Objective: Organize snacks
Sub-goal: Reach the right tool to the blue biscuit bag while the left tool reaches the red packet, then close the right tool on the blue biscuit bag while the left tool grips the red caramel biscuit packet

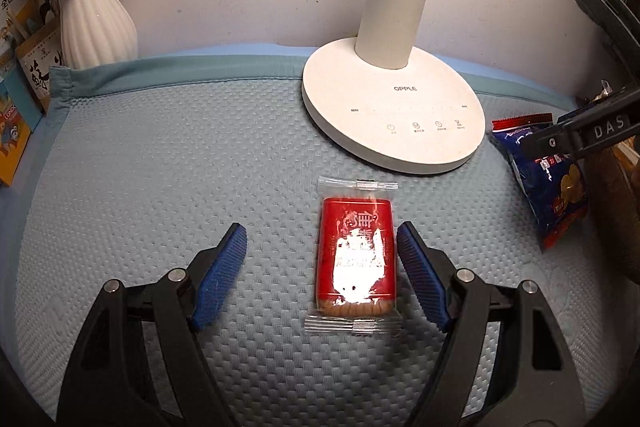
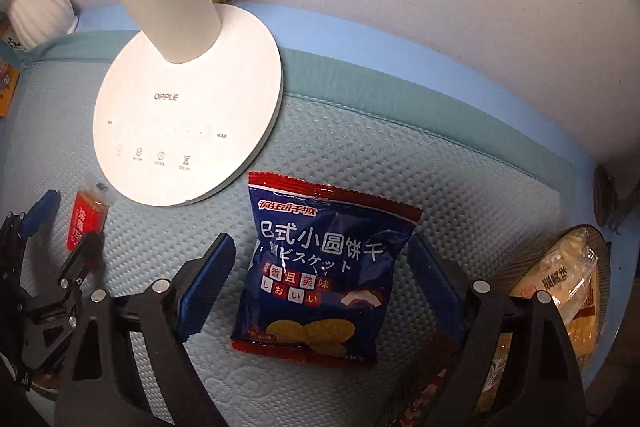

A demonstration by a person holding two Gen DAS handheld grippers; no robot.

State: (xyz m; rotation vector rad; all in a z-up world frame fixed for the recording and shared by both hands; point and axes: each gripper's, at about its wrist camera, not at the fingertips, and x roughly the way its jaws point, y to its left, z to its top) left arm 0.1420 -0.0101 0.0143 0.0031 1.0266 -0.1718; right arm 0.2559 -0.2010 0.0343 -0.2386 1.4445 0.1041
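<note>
A red biscuit packet in clear wrap lies flat on the blue quilted mat. My left gripper stands open around it, the right pad close beside the packet and the left pad well apart. A dark blue bag of round biscuits lies flat to the right of the lamp. My right gripper is open on either side of that bag, its blue pads near the bag's edges. The bag shows at the right in the left wrist view. The red packet and left gripper appear at the left of the right wrist view.
A white lamp base stands behind both snacks. A white ribbed vase with flowers and several books sit at the far left. A basket holding a yellow snack pack is at the right. A wall runs behind.
</note>
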